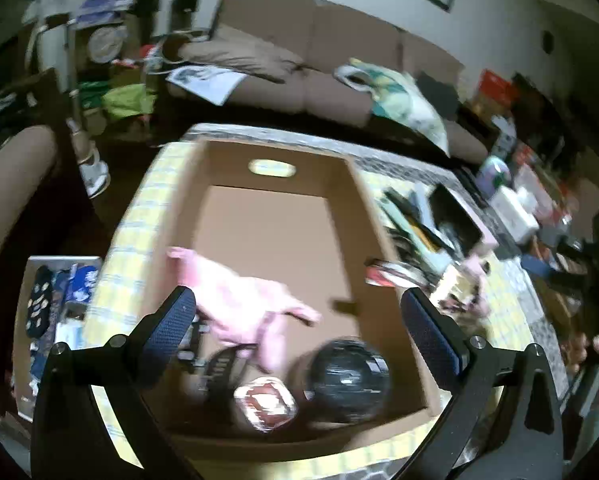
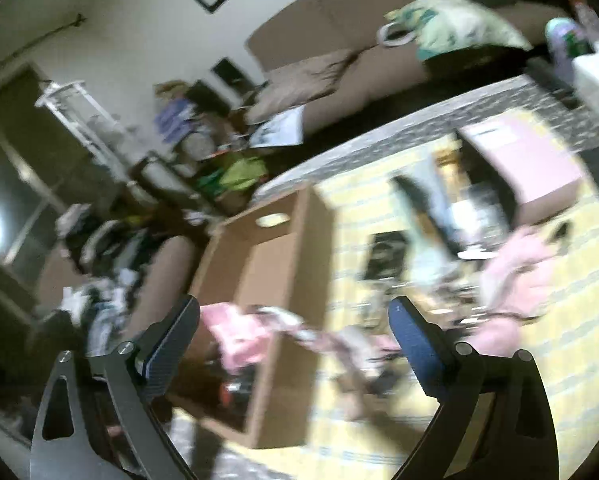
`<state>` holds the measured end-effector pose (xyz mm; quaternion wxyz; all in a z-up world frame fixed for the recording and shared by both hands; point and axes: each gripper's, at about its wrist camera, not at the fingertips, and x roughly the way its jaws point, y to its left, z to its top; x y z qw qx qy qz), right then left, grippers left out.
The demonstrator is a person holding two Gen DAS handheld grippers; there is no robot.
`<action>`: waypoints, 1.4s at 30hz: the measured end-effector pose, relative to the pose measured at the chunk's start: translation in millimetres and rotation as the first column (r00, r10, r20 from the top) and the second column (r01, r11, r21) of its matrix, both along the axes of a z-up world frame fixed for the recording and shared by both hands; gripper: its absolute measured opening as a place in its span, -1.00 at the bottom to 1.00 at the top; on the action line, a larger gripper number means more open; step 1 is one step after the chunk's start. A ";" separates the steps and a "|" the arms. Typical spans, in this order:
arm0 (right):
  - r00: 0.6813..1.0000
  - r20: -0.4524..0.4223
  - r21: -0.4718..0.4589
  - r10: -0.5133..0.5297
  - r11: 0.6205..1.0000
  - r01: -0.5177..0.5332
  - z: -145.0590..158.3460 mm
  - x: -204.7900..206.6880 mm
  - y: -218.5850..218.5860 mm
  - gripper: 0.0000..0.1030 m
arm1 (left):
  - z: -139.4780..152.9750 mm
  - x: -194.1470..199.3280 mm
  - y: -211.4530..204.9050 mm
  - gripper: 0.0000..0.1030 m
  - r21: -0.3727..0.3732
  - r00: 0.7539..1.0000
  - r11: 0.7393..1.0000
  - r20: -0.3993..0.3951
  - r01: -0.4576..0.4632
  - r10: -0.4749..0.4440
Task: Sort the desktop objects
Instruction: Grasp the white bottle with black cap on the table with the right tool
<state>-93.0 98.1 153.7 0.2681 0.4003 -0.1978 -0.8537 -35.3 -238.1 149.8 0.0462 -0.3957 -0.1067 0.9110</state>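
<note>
An open cardboard box (image 1: 275,168) stands on a yellow checked tablecloth (image 1: 139,216). Inside it lie a pink cloth (image 1: 243,300), a round black object (image 1: 351,380), a small red and white packet (image 1: 265,402) and a black strap (image 1: 221,364). My left gripper (image 1: 299,316) hangs open and empty over the near end of the box. In the right wrist view the box (image 2: 271,264) is at left, with the pink cloth (image 2: 235,336) in it. My right gripper (image 2: 295,332) is open and empty above the box's right wall. The view is blurred.
To the right of the box lies a heap of loose items (image 1: 419,232), a pink-edged black case (image 2: 527,160) and a pink cloth bundle (image 2: 515,272). A white container (image 1: 511,208) stands beyond. A brown sofa (image 1: 299,64) is behind the table. A tray of socks (image 1: 55,312) sits at left.
</note>
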 end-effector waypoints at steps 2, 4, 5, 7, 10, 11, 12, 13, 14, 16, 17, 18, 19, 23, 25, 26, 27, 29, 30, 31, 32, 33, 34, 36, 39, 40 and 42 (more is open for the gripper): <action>1.000 0.001 0.033 -0.017 0.999 0.017 -3.5 -1.0 7.7 0.90 | -1.2 -3.8 20.1 1.00 -0.004 1.000 1.000 0.012 0.027 -0.027; 1.000 0.003 0.071 -0.014 0.997 0.014 -8.1 0.2 11.1 0.90 | -4.2 -9.0 39.1 1.00 0.011 0.998 0.999 0.031 0.050 -0.050; 1.000 0.003 0.088 -0.008 0.996 0.008 -8.7 0.8 12.1 0.90 | -5.6 -11.2 46.4 1.00 0.027 0.997 0.998 0.040 0.059 -0.060; 1.000 0.010 0.119 0.008 0.993 -0.009 -12.2 2.5 13.2 0.88 | -6.4 -14.0 56.0 0.99 0.059 0.996 0.996 0.052 0.072 -0.076; 0.998 0.033 0.148 0.055 0.987 -0.060 -20.4 6.5 11.5 0.68 | -7.2 -18.5 69.9 0.99 0.098 0.994 0.991 0.060 0.089 -0.095; 0.996 0.041 0.164 0.073 0.983 -0.079 -24.7 8.4 10.7 0.63 | -7.4 -19.0 74.0 0.99 0.096 0.993 0.991 0.061 0.092 -0.098; 0.995 0.049 0.183 0.089 0.978 -0.097 -29.7 10.3 10.1 0.51 | -7.9 -19.7 78.3 0.99 0.087 0.993 0.991 0.062 0.097 -0.103; 0.993 0.055 0.204 0.104 0.972 -0.114 -35.2 12.5 8.7 0.37 | -8.8 -20.3 82.0 0.99 0.078 0.992 0.992 0.063 0.101 -0.106; 0.990 0.064 0.232 0.128 0.963 -0.139 -43.6 15.5 6.0 0.27 | -9.7 -20.6 84.3 0.99 0.071 0.992 0.992 0.065 0.104 -0.109; 0.982 0.087 0.280 0.166 0.942 -0.184 -60.6 18.5 -0.4 0.15 | -12.7 -22.5 87.7 0.99 0.062 0.991 0.993 0.075 0.102 -0.107; 0.977 0.100 0.317 0.190 0.924 -0.213 -72.1 20.4 -5.8 0.05 | -14.3 -23.5 88.3 0.99 0.062 0.991 0.993 0.080 0.099 -0.104; 0.973 0.108 0.340 0.205 0.912 -0.230 -80.2 21.5 -9.9 0.02 | -15.8 -24.3 88.2 0.99 0.062 0.991 0.994 0.086 0.095 -0.100; 0.969 0.112 0.356 0.218 0.902 -0.244 -88.9 21.8 -13.2 -0.02 | -17.3 -25.1 88.0 0.99 0.061 0.991 0.994 0.093 0.090 -0.095; 0.964 0.101 0.361 0.246 0.894 -0.266 -108.3 18.9 -25.5 -0.03 | -20.9 -25.9 86.8 0.99 0.060 0.990 0.995 0.105 0.084 -0.090; 0.962 0.089 0.357 0.256 0.894 -0.271 -111.6 17.4 -31.6 -0.03 | -22.5 -26.1 87.1 0.99 0.057 0.990 0.995 0.109 0.087 -0.093; 0.961 0.090 0.362 0.260 0.891 -0.275 -114.6 15.7 -36.0 -0.03 | -23.3 -26.4 87.2 0.99 0.055 0.989 0.995 0.112 0.089 -0.095; 0.961 0.095 0.370 0.262 0.886 -0.278 -116.6 14.2 -39.7 -0.03 | -24.1 -26.6 86.7 0.99 0.053 0.989 0.994 0.115 0.091 -0.096; 0.957 0.102 0.373 0.271 0.882 -0.289 -122.3 11.5 -47.6 0.00 | -25.2 -27.2 84.6 0.99 0.056 0.988 0.994 0.120 0.090 -0.096; 0.957 0.103 0.373 0.271 0.882 -0.289 -123.8 10.6 -50.5 0.04 | -25.6 -27.3 83.1 0.99 0.059 0.988 0.994 0.122 0.089 -0.096; 0.957 0.109 0.381 0.267 0.878 -0.288 -126.8 9.3 -54.5 0.10 | -25.8 -27.3 81.7 0.99 0.062 0.988 0.994 0.124 0.088 -0.095; 0.957 0.112 0.387 0.267 0.875 -0.290 -127.5 8.3 -57.4 0.13 | -26.0 -27.3 80.4 0.99 0.066 0.988 0.994 0.125 0.086 -0.094; 0.957 0.109 0.390 0.269 0.874 -0.290 -128.2 7.8 -59.7 0.13 | -26.1 -27.2 78.7 0.99 0.071 0.988 0.994 0.127 0.084 -0.093; 0.957 0.104 0.390 0.272 0.874 -0.290 -128.2 7.6 -62.0 0.13 | -26.1 -27.4 77.3 0.99 0.075 0.987 0.994 0.128 0.083 -0.092; 0.955 0.106 0.391 0.276 0.872 -0.295 -129.1 6.8 -66.4 0.11 | -25.4 -27.0 73.8 0.99 0.091 0.988 0.993 0.127 0.081 -0.093; 0.949 0.127 0.386 0.288 0.867 -0.315 -130.9 7.8 -73.5 0.00 | -23.1 -25.9 66.5 0.99 0.112 0.989 0.991 0.120 0.069 -0.082; 0.949 0.133 0.388 0.286 0.866 -0.315 -130.1 8.8 -74.2 0.00 | -22.6 -25.3 63.3 0.99 0.121 0.990 0.991 0.118 0.065 -0.079; 0.946 0.183 0.362 0.267 0.877 -0.317 -128.8 8.5 -70.2 -0.02 | -22.0 -23.7 59.8 0.99 0.139 0.990 0.988 0.115 0.068 -0.084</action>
